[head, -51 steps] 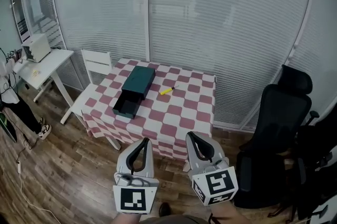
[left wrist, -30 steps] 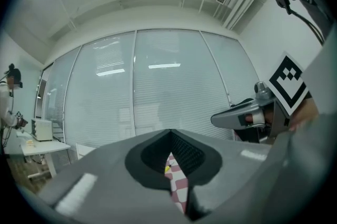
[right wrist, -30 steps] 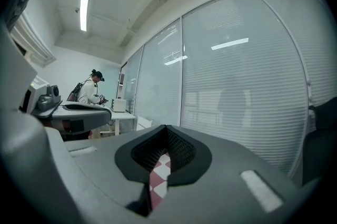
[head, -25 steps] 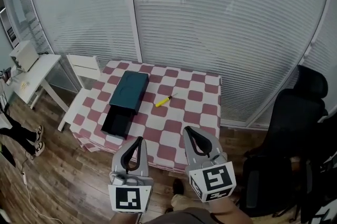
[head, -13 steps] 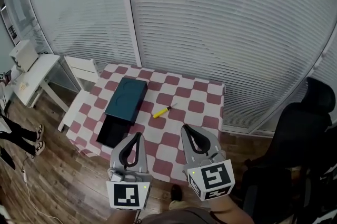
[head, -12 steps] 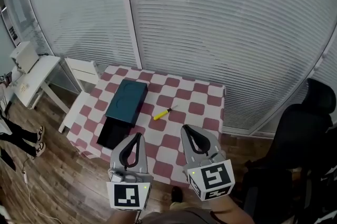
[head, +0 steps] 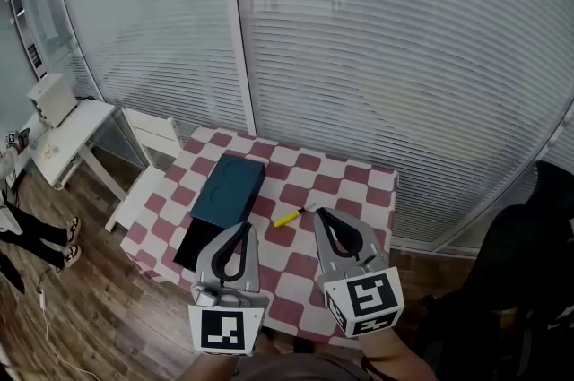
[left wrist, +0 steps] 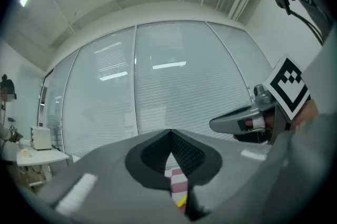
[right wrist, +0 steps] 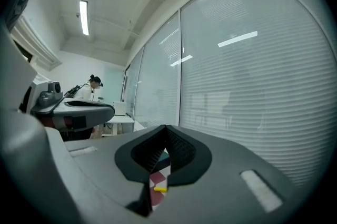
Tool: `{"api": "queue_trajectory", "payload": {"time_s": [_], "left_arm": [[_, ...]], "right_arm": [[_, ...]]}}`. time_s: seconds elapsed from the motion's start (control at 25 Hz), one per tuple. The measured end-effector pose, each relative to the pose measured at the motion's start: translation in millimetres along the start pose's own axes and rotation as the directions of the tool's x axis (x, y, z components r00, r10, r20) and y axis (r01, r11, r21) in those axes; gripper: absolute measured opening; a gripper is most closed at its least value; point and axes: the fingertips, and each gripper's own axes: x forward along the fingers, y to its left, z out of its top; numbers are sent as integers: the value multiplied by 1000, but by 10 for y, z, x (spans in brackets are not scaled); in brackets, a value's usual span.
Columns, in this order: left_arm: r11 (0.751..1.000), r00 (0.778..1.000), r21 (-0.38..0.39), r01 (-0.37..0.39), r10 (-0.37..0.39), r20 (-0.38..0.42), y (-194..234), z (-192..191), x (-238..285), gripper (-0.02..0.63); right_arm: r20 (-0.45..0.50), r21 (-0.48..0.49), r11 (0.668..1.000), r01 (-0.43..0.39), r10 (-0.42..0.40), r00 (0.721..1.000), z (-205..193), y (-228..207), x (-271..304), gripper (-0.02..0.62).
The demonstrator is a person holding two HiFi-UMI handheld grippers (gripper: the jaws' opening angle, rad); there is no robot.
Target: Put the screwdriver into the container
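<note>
Hovering at the near side of the desk [head: 359,191] with the left gripper [head: 240,231] and the right gripper [head: 327,220] side by side. Carrying nothing in either: jaws pressed together at the tips on both sides, with only a sliver of checked cloth and a bit of yellow handle glimpsed through the slit beneath them. Find the screwdriver [head: 289,217] lying flat on the cloth near the middle of the desk, just right of the container [head: 229,189], yellow handle toward the near left and thin shaft toward the far right, apart from both grippers. Note the container as a dark teal box with its drawer [head: 186,246] pulled out toward the near side, partly hidden behind the left gripper. Judging the task barely begun, with reach and grasp not yet made. Could easily go wrong by coming down with jaws closed and nudging the round handle so that it rolls toward the desk edge. Could also pinch only the thin shaft and let the heavier handle swing and slip free. Might miss the drawer too by releasing over the closed lid, leaving the tool on top rather than inside
</note>
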Motion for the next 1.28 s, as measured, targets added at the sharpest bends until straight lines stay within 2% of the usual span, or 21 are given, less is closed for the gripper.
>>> {"api": "queue_trajectory", "payload": {"time_s": [0.32, 0.64, 1.0, 1.28], "left_arm": [[997, 997, -2, 73, -73, -10, 228, -197, 485, 0], [991, 992, -49, 123, -125, -25, 421, -408, 860, 0], [976, 974, -120, 182, -195, -112, 455, -783, 1075, 0], [957, 948, -160, 243, -269, -170, 430, -1159, 1218, 0]], "right_arm": [[-31, 11, 999, 49, -49, 998, -99, -115, 519, 26], [-98, 29, 995, 98, -95, 991, -349, -209, 892, 26], [-213, 87, 988, 130, -109, 971, -893, -188, 1160, 26], [-328, 153, 973, 174, -117, 938, -1559, -86, 1315, 34]]}}
